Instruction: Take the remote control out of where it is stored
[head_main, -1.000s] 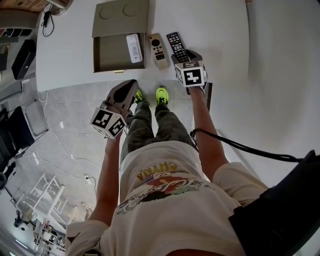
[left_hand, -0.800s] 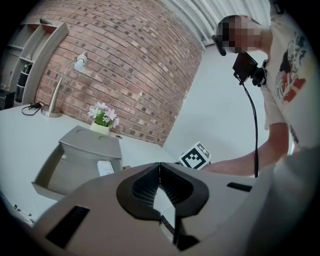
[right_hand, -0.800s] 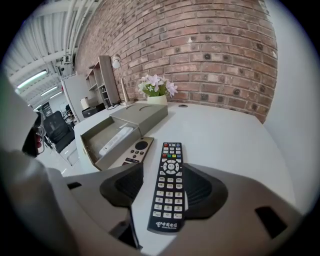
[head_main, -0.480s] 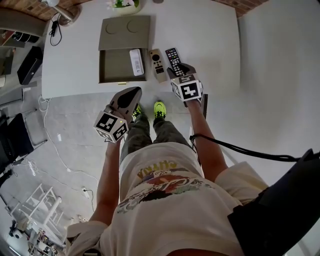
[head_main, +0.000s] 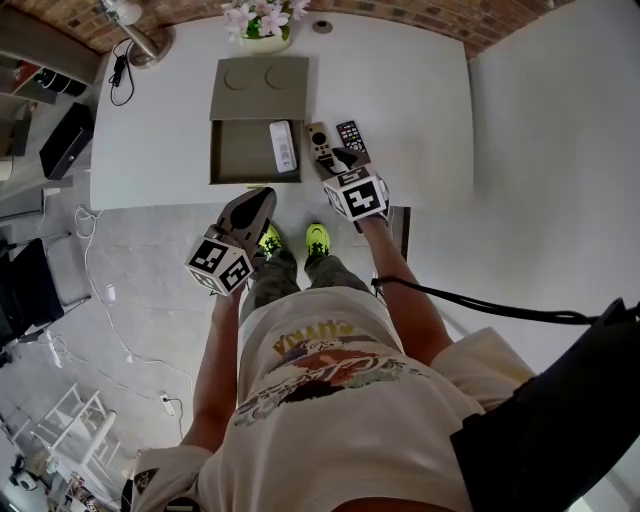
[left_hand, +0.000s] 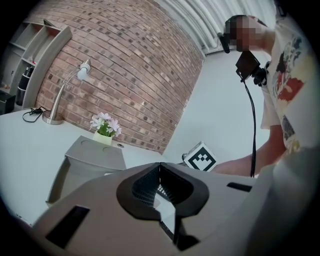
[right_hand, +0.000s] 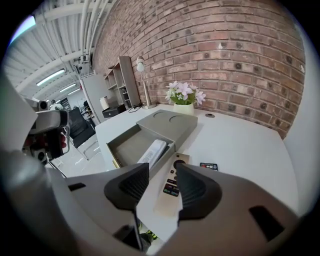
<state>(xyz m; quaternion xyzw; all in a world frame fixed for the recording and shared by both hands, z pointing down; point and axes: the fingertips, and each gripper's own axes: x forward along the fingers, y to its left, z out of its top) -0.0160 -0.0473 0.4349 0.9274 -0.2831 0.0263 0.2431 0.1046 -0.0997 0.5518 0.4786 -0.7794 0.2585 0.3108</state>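
Observation:
A grey box (head_main: 258, 87) stands on the white table with its drawer (head_main: 240, 152) pulled out; a white remote (head_main: 283, 145) lies inside it at the right. A beige remote (head_main: 319, 141) and a black remote (head_main: 350, 132) lie on the table right of the drawer. My right gripper (head_main: 340, 160) hovers above their near ends. It is open, its jaws have just been closing, and nothing is between them. In the right gripper view (right_hand: 163, 185) the beige remote (right_hand: 172, 187) shows through the gap. My left gripper (head_main: 258, 198) hangs off the table's near edge, shut and empty.
A flower pot (head_main: 264, 22) and a desk lamp (head_main: 128, 22) stand at the table's far side by the brick wall. A cable (head_main: 480, 300) runs from my right arm. Shelves and chairs are off to the left on the floor.
My right gripper has lifted and drifted left, from the black remote's near end toward the beige one. The left gripper has risen a little. All three remotes lie where they were.

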